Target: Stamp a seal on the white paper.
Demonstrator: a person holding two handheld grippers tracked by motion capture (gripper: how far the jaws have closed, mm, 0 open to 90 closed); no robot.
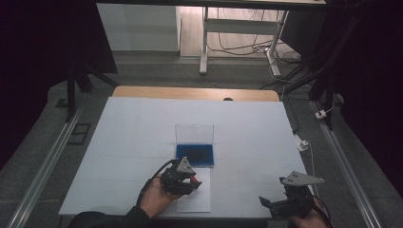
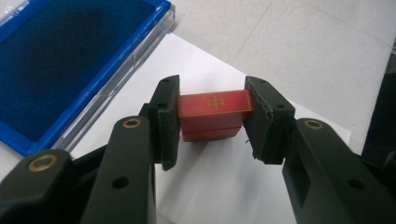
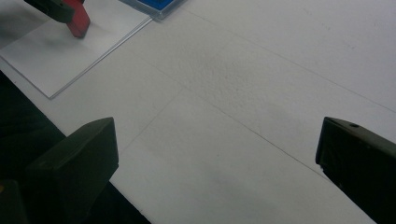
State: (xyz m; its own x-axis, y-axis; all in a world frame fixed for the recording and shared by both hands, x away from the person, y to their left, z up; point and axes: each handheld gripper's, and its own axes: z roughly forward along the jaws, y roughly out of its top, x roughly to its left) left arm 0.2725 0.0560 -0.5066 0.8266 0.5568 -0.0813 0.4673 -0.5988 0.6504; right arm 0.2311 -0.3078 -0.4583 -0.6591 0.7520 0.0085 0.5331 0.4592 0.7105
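A white-covered table (image 1: 142,142) occupies the centre; a strip of bare wooden top (image 1: 195,93) shows at its far edge. Beyond it stands a white desk frame (image 1: 237,28) with loose cables (image 1: 237,47) on the floor. A metal rail (image 1: 43,171) runs along the left.

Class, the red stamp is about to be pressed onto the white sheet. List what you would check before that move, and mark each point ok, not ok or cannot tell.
1. Left gripper clamps the red stamp on both sides: ok.
2. Stamp is over the white sheet: ok.
3. Stamp face inked: cannot tell.
4. Ink pad with lid open, beside the sheet: ok.
5. Right gripper open, away from the sheet: ok.
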